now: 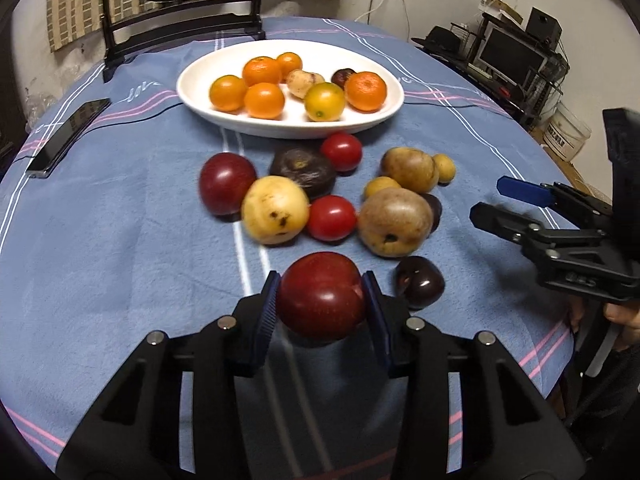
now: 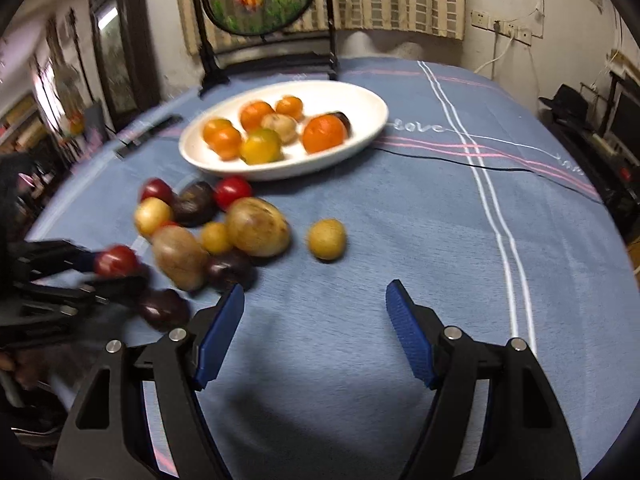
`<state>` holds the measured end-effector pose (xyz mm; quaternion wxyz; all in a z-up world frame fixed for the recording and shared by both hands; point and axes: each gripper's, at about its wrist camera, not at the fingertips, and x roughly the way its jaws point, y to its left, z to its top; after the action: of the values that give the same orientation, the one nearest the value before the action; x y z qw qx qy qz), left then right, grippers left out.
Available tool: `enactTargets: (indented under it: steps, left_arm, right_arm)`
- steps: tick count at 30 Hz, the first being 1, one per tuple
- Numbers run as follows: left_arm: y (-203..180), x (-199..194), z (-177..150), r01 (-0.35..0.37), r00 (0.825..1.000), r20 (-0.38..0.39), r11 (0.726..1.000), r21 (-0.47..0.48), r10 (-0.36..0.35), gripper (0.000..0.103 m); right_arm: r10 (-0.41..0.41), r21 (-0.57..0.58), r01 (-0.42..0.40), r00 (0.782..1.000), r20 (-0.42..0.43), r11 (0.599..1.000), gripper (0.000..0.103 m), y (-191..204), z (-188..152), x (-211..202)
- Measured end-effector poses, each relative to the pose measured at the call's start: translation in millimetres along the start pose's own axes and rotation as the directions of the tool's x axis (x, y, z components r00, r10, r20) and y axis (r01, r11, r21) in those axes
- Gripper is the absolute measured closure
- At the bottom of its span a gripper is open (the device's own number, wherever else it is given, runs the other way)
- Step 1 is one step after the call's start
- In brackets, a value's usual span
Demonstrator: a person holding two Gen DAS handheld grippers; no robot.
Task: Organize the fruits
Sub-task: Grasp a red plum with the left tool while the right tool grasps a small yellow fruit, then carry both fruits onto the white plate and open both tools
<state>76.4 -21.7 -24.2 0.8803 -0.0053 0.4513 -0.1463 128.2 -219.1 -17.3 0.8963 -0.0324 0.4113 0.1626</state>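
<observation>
The left gripper [image 1: 322,300] grips a red plum [image 1: 321,295] between both pads — the right gripper [image 2: 316,320] is wide apart, holding nothing.

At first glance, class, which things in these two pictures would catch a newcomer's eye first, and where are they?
The dark red plum stands out, clamped in the left gripper at the near edge of the table. Behind it lies a loose heap of fruit, and further back a white bowl of oranges. The right gripper is open over bare blue cloth.
</observation>
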Motion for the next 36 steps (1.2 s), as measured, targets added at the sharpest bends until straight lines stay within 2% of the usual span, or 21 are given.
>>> enactTargets:
  steps: [6,9,11,13,16,17,19,21,23,29,32,33,36]
  left_arm:
    - [10,2,-4,0.002,1.000,-0.006,1.000,-0.024,-0.002,0.061]
    - [11,3,-4,0.007,1.000,-0.002,1.000,-0.023,-0.007,0.061]
    - [12,4,-3,0.015,1.000,-0.001,0.999,-0.028,-0.015,0.061]
    - [11,5,-4,0.013,1.000,-0.002,1.000,-0.024,-0.013,0.060]
    - [9,6,-4,0.005,1.000,0.003,1.000,-0.014,-0.005,0.061]
    - [9,6,-5,0.003,1.000,0.005,1.000,-0.013,-0.003,0.061]
    - [9,7,-4,0.001,1.000,0.008,1.000,-0.013,-0.001,0.059]
    - [8,8,-4,0.002,1.000,0.008,1.000,-0.008,-0.002,0.057]
    - [7,8,-3,0.003,1.000,0.007,1.000,-0.006,-0.003,0.056]
    - [4,10,0,0.004,1.000,0.006,1.000,-0.003,-0.004,0.049]
    - [-2,12,0,-0.018,1.000,0.006,1.000,0.013,0.018,0.049]
    - [-3,12,0,-0.023,1.000,0.007,1.000,0.020,0.023,0.049]
    - [0,10,0,-0.021,1.000,0.021,1.000,0.015,0.021,0.062]
  right_arm:
    - [-0.060,-0.037,0.058,0.996,-0.067,0.998,0.029,-6,9,16]
    - [-0.007,-0.034,0.004,0.996,-0.093,0.999,0.029,-8,19,25]
    - [-0.029,-0.041,0.025,0.994,-0.103,0.999,0.030,-8,25,31]
    - [-0.075,-0.052,0.069,0.988,-0.131,0.996,0.035,-7,30,41]
    - [-0.060,-0.041,0.055,0.988,-0.139,0.998,0.044,-8,36,48]
    - [-0.059,-0.037,0.054,0.989,-0.135,0.998,0.053,-9,37,49]
    - [-0.050,-0.028,0.047,0.990,-0.134,0.999,0.056,-10,39,51]
    - [-0.044,-0.030,0.041,0.991,-0.130,0.999,0.072,-9,40,50]
    - [-0.042,-0.031,0.038,0.991,-0.127,0.999,0.077,-7,38,47]
    - [-0.012,-0.004,0.012,0.994,-0.107,1.000,0.078,-7,30,36]
    - [-0.012,0.014,0.013,0.995,-0.100,1.000,0.078,-9,27,32]
    - [-0.012,0.017,0.013,0.995,-0.098,1.000,0.078,-10,27,31]
    - [-0.007,0.015,0.008,0.996,-0.092,1.000,0.078,-10,24,27]
